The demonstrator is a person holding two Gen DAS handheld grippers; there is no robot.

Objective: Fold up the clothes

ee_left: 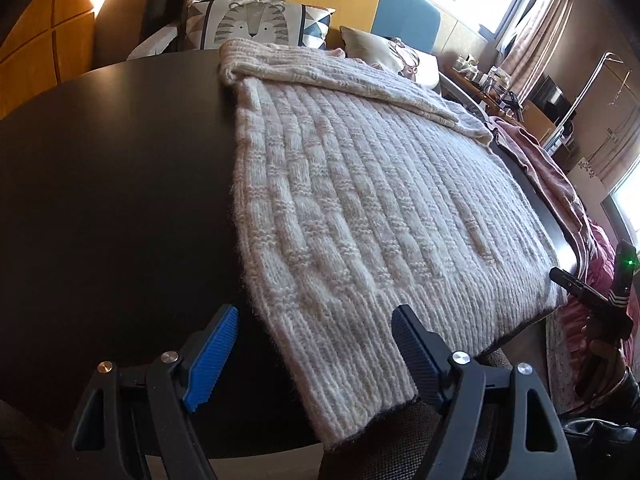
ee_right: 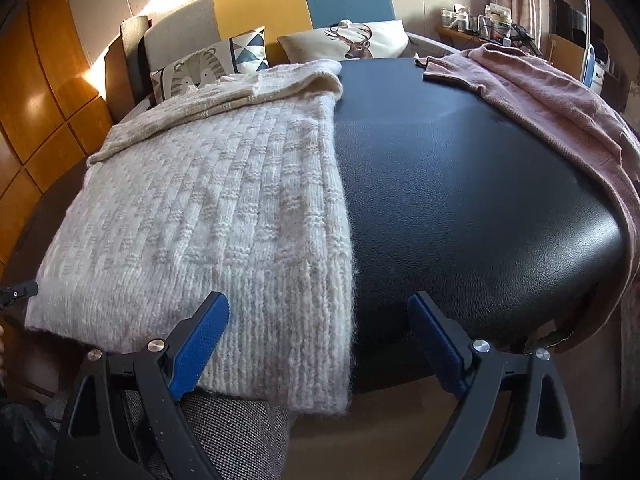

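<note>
Cream knitted sweater being laid flat on a black leather-look table.

Left wrist view: the left gripper (ee_left: pixel 316 350) is being held wide open, empty, over the cream ribbed knitted sweater (ee_left: pixel 360 208) at its near hem, which overhangs the black table (ee_left: pixel 120 200). Right wrist view: the right gripper (ee_right: pixel 320 340) is likewise spread, holding nothing, at the sweater's right hem corner; a pink knit garment (ee_right: pixel 560 120) is draped over the far right edge.
</note>
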